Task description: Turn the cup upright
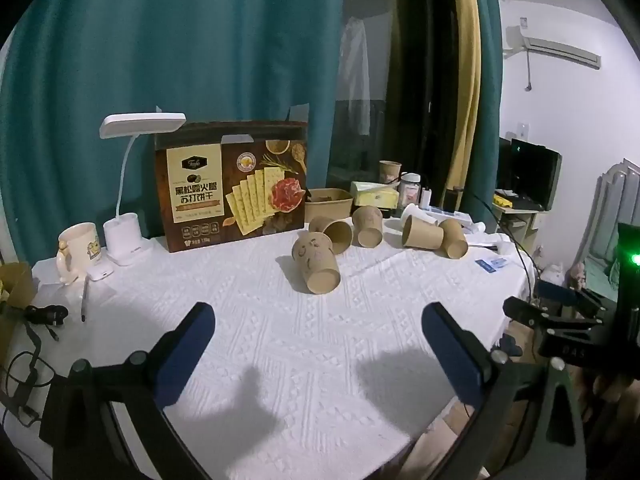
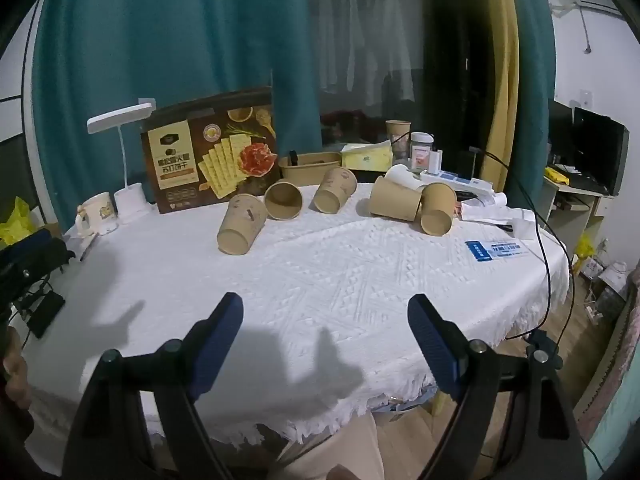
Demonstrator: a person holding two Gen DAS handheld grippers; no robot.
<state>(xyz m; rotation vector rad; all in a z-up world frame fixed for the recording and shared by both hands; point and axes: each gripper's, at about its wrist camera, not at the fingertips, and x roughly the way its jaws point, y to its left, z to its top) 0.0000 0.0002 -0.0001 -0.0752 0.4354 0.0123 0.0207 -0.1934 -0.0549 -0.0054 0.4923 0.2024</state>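
left wrist view shows the left gripper (image 1: 318, 330) spread wide and empty, like the right gripper (image 2: 325, 320), so approach the nearest tipped cup (image 1: 316, 266) (mid-table (image 1: 280, 360), toward the far edge) squarely, pinch its wall gently, then rotate upright.

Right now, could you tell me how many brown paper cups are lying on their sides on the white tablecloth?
5: the nearest cup in front of the cracker box, one just behind it, one mid-table, and two touching at right. None seems hidden.

teal curtain (image 1: 180, 40) | dark window (image 1: 400, 80) | white wall (image 1: 560, 120) | dim light
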